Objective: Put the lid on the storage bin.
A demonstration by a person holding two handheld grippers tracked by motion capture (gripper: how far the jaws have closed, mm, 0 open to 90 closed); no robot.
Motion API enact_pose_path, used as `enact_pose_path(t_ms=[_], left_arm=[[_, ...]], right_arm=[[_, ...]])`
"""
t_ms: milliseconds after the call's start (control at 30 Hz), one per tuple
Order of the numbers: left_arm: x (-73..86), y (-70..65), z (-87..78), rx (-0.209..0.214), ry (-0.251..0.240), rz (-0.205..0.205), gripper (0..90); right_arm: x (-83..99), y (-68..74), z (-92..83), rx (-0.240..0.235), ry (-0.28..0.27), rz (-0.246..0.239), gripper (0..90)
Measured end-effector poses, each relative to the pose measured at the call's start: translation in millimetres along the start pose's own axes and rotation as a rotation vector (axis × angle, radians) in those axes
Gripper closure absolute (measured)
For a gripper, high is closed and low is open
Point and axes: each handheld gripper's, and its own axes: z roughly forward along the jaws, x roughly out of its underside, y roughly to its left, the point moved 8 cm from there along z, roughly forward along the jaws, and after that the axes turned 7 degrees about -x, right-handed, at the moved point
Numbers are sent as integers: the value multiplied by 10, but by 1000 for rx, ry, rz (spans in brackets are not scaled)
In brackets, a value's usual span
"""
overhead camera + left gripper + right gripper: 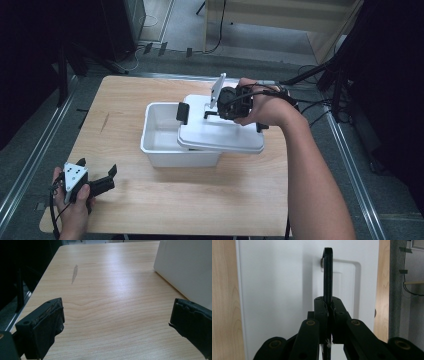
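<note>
One hand-held gripper, the right (212, 111), is clenching the lid's handle (327, 275) while the lid (220, 135) is sitting skewed right of the box (160, 145); the left hand-held gripper (97, 170) is resting released.

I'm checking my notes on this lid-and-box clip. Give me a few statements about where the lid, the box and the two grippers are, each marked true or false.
1. The right gripper is shut on the lid's black handle. True.
2. The white lid sits squarely closed on the white box. False: it lies offset to one side, leaving part of the box open.
3. The left gripper holds the box's edge. False: its jaws stand open with nothing between them, apart from the box.
4. The box stands on a wooden table. True.
5. A black latch shows at the lid's edge. True.
</note>
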Motion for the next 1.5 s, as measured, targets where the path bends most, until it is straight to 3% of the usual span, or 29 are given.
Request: enact_pose_path(t_ms=[700,1500], left_arm=[[-2,3,1,3,-3,-5,0],[-1,9,2,9,0,-13,0]], right_arm=[[-468,44,157,-33,0,-50,858],[-816,47,301,-60,19,-51,858]])
